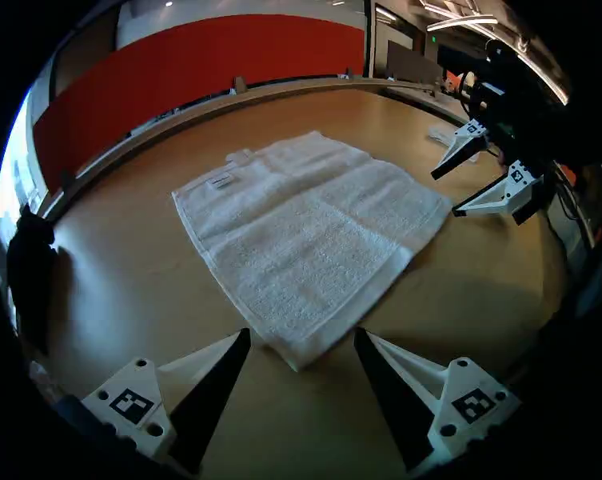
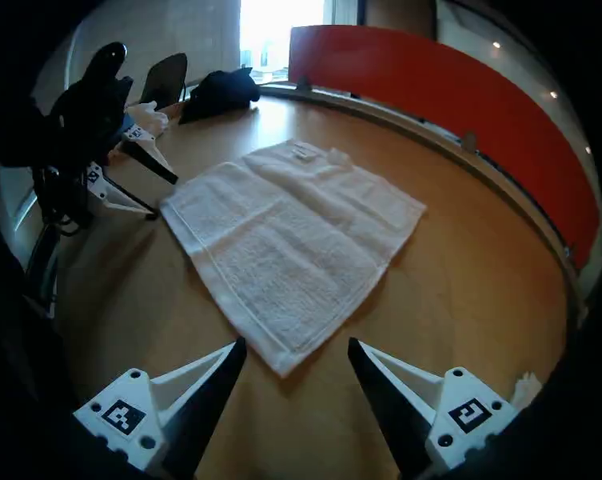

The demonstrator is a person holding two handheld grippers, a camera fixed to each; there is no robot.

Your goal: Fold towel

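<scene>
"White terry towel point(image 1: 308, 240), flat on the tan wood table point(image 1: 133, 264), centre of your left gripper view. Its near corner points down between the fingers of your left gripper point(image 1: 301, 332), lower middle of the frame."

"Noted. Your left jaws stand wide apart, grasping nothing. Whether the fingertips touch the cloth, I cannot tell. A small sewn label point(image 1: 221, 182) sits near the towel's far left edge."

"Right gripper view: the towel lies at centre, and another corner aims between the fingers of your right gripper point(image 2: 296, 341), lower middle. Those jaws are released too, spread wide, holding nothing."

"Agreed. Cross-check: in the left gripper view your right gripper shows at the upper right, just beside the towel's right corner, fingers parted. In the right gripper view your left gripper sits at the upper left, near the towel's left corner, also parted."

"Background: a red wall panel point(image 1: 197, 64) runs across the top of the left gripper view. A black bundle point(image 2: 217, 92) rests on the table at the top of the right gripper view, well apart from the towel."
</scene>
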